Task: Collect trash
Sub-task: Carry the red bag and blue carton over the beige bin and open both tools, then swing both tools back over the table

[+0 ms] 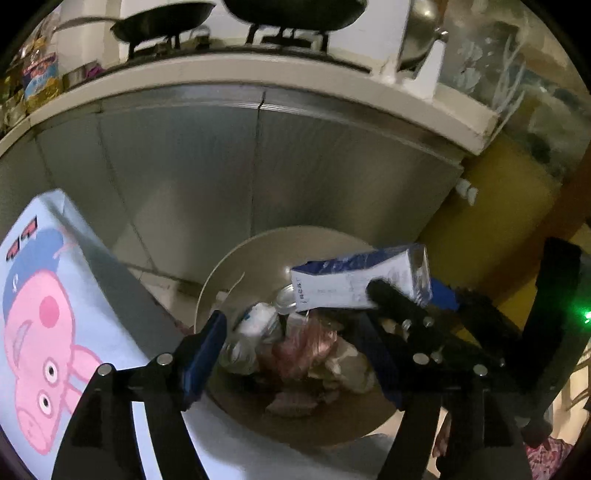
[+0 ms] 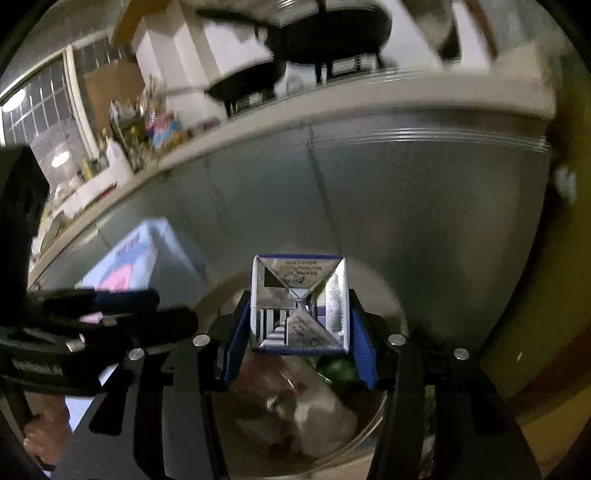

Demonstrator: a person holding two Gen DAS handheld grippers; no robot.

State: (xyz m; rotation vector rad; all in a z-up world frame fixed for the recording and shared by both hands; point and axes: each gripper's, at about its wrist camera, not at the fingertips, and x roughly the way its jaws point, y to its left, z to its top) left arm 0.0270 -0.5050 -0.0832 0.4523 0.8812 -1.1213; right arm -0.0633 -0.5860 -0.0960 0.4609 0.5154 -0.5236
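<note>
Right gripper [image 2: 299, 332] jaws clamp carton [image 2: 299, 302] over bin [image 2: 388, 306]; left gripper [image 1: 295, 350] jaws gape.

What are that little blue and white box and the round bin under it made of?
The carton, held in the right tongs, looks like coated paperboard with a foil lining: its folded end shines silver and shows sharp creases. The bin looks like smooth plastic or painted metal, pale with a dull sheen; I cannot tell which.

A: Where is the carton [image 1: 360, 282]?
B: Above the bin [image 1: 236, 266], over the trash [image 1: 295, 354] inside it.
A: And around the bin?
B: Cabinet [image 1: 221, 166] behind, box [image 1: 48, 317] to the left, pans [image 1: 166, 20] on the bench [image 1: 258, 72] above.
</note>
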